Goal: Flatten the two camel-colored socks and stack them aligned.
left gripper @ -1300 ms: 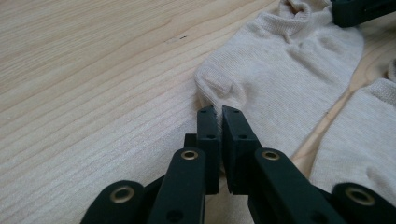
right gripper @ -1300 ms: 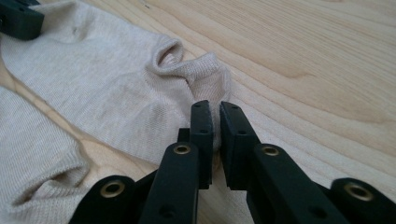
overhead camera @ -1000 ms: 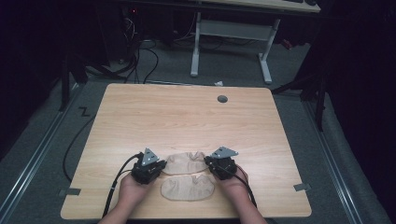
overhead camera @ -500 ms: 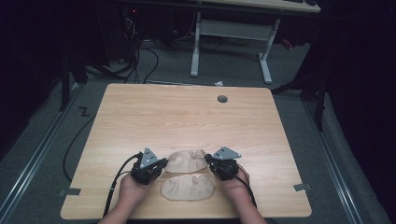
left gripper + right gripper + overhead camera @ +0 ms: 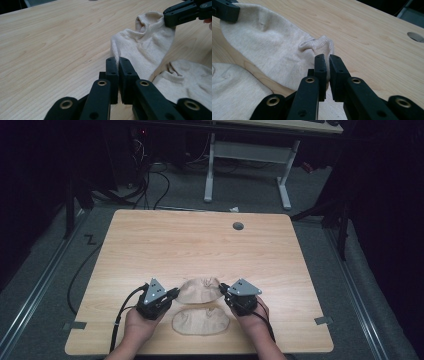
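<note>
Two beige socks lie on the wooden table [image 5: 200,245] near its front edge. The farther sock [image 5: 201,291] is stretched between both grippers. My left gripper [image 5: 172,293] is shut on its left end, and the fabric edge shows pinched between the jaws [image 5: 118,60]. My right gripper [image 5: 223,290] is shut on its cuff end [image 5: 327,57]. In each gripper view the other gripper clamps the sock's far end [image 5: 172,15] [image 5: 227,11]. The second sock [image 5: 201,321] rests flat, just nearer the person, untouched [image 5: 190,77] [image 5: 234,87].
A round cable hole [image 5: 238,226] sits near the table's back edge. Most of the tabletop beyond the socks is bare wood. A white desk frame [image 5: 245,155] and cables [image 5: 150,175] stand on the floor behind the table.
Both grippers keep their hold on the farther sock. The right hand has edged slightly right and toward the person; the left has barely moved.
</note>
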`<state>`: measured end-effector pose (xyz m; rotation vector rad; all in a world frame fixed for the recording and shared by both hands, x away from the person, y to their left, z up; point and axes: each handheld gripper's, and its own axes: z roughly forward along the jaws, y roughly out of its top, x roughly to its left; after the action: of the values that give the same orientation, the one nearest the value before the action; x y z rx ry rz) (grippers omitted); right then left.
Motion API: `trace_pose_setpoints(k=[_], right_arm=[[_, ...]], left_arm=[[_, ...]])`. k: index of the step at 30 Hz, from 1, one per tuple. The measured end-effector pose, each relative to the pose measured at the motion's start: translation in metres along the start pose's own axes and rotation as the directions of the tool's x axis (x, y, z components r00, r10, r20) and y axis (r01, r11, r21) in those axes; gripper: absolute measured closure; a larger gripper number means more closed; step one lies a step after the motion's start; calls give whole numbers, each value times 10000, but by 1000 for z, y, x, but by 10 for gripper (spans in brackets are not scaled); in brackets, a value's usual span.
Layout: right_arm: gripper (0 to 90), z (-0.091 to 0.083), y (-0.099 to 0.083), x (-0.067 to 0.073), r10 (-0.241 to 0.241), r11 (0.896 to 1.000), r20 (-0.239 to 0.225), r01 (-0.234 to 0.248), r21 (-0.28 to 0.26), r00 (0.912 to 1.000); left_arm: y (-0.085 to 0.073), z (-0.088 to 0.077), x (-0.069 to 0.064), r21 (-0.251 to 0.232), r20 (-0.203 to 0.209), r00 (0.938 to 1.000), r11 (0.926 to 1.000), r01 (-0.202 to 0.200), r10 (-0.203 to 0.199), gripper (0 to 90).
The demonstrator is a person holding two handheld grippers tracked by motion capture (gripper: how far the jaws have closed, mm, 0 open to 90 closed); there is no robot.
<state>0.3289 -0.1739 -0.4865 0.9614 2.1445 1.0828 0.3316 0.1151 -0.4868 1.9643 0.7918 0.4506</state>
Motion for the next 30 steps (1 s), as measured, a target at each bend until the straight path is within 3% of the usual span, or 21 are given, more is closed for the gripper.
trace_pose_setpoints(k=[11, 28, 30], right_arm=[[848, -21, -3, 1, -62, 9997, 149, 66, -224, 9999], [848, -42, -12, 11, -411, 9989, 205, 415, -200, 9989], [847, -47, -13, 12, -410, 9989, 228, 414, -217, 9989]], left_arm=[[3, -9, -11, -58, 315, 9991, 9995, -297, 298, 866], [-1, -17, -21, 257, 689, 9971, 9991, -328, 309, 865], [-2, -18, -24, 391, 751, 9962, 9981, -470, 440, 865]])
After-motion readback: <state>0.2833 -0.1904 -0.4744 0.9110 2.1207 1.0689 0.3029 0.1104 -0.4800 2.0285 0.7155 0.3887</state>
